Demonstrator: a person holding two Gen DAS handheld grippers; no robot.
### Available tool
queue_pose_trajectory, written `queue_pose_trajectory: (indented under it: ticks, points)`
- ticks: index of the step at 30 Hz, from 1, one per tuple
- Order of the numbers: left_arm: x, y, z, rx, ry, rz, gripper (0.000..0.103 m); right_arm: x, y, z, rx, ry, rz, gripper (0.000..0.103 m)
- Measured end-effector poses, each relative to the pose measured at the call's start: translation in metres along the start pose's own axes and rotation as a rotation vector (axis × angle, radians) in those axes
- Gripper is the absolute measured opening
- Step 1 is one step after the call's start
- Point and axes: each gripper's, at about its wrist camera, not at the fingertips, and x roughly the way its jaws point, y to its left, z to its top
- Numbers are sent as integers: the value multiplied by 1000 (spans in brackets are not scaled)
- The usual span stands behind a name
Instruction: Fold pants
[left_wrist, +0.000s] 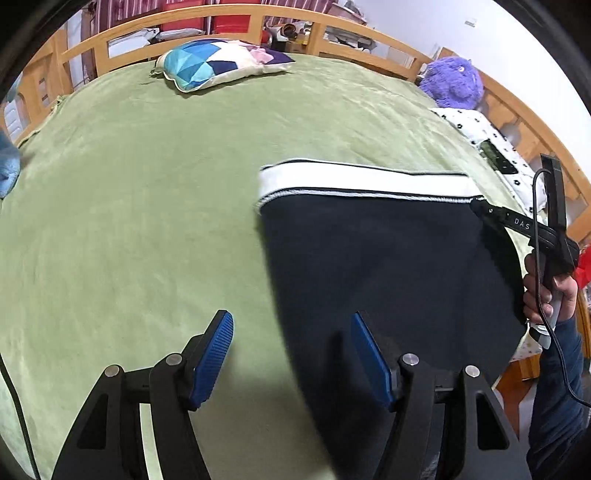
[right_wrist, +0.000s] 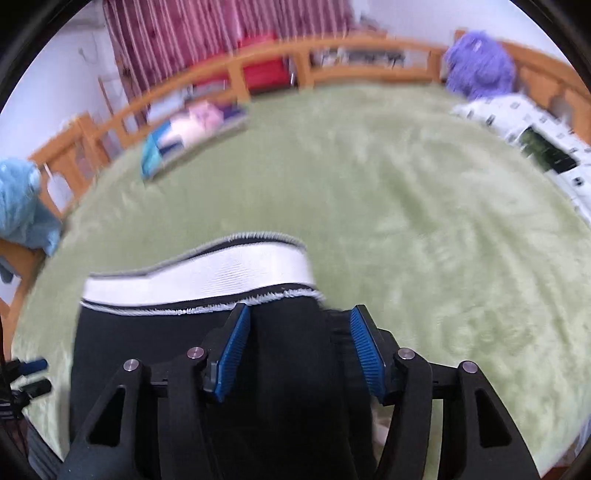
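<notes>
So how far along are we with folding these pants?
Done: pants lie spread flat on the green blanket, no fold visible. In hand: right tool grips dark fabric below the waistband; left tool hangs open at the other edge. Left: every fold.

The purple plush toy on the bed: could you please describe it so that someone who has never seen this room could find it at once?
Start from the large bed with the green blanket and its wooden rail. Follow the rail to the far right corner, beyond the white spotted bedding. The purple plush toy sits there against the rail: round, shaggy and the only purple furry thing, unlike the flat geometric pillow.
</notes>
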Motion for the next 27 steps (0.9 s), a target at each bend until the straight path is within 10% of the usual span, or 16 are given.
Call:
queue_pose_trajectory:
  ticks: [2, 5, 7, 10, 12, 19, 27]
  points:
    - [3, 5, 4, -7, -4, 1, 64, 0, -4, 2, 17, -30, 34, 16]
    - [4, 11, 9, -32, -27, -36, 64, -22, -35, 2, 175, -107, 176, 14]
    - [12, 11, 12, -44, -18, -77, 64, -10, -46, -5, 168, -83, 94, 14]
    - [28, 5, 12, -44, 20, -103, 63, 5, -47, -14, 176, -54, 61, 23]
    - [38, -2, 8, -24, 53, -104, 63, -10, -48, -15, 157, -65, 39, 50]
    - [65, 2, -7, -109, 102, -179, 67, -43, -64, -49, 102, 38, 57, 67]
    - [90, -6, 0, -155, 90, -282, 66, 5, -100, -69, 341, 107, 371, 81]
